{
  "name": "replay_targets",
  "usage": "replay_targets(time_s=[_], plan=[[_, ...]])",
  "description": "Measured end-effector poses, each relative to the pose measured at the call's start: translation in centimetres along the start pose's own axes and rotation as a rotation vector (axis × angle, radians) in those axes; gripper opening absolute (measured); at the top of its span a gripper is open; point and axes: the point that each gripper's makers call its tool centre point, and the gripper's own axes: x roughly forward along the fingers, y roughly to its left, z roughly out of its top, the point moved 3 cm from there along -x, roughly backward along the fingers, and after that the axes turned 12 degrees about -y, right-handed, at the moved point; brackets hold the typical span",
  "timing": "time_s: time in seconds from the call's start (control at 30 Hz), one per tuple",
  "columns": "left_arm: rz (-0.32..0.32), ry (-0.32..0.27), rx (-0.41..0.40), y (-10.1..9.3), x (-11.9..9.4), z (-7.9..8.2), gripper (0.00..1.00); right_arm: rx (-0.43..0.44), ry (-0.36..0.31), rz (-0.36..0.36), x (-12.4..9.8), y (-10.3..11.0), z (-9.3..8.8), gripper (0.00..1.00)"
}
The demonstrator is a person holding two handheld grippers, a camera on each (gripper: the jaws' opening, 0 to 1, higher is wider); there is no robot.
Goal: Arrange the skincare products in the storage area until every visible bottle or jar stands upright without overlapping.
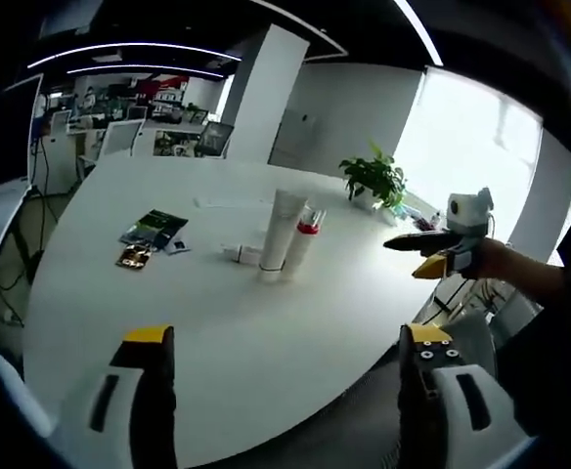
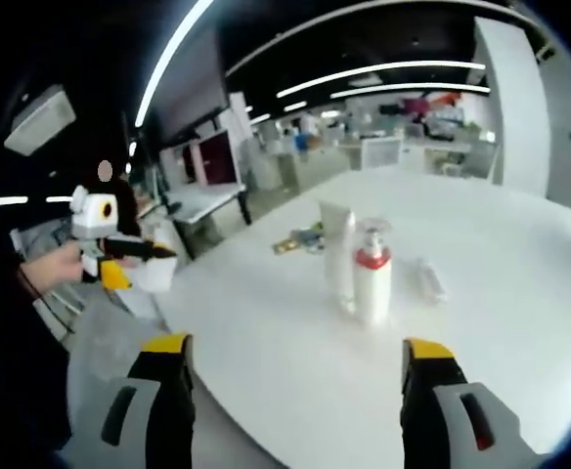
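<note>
Yellow-tipped jaws of the left gripper [image 1: 284, 344] and the right gripper [image 2: 296, 350] stand wide apart, holding nothing, above the near edge of the white round tabletop [image 1: 217, 332]. Toward its middle, a tall white tube [image 1: 281, 238] stands upright, touching a white pump bottle with a red collar [image 2: 372, 277]; a small white tube [image 1: 240, 254] lies flat just beside them.

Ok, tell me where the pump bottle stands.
The pump bottle stands upright on the white table, beside the white tube, ahead of the right gripper.
</note>
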Motion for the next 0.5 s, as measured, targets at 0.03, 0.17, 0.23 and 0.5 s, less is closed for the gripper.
replay_targets(time_s=[0.03,0.17,0.23,0.5], plan=[[0.001,0.005,-0.004,0.2,0.0,-0.2,0.90,0.002,0.005,-0.006,-0.3,0.0,-0.2,0.83],[-0.007,0.027,-0.004,0.3,-0.1,-0.5,0.90,0.018,-0.005,-0.023,-1.2,-0.1,-0.1,0.82],[-0.013,0.036,0.000,0.4,0.0,-0.6,0.90,0.024,-0.010,-0.036,-1.5,-0.4,0.0,0.82],[-0.031,0.055,-0.005,0.7,1.7,-0.5,0.89,0.041,-0.016,-0.087,-1.8,-1.8,0.1,0.81]])
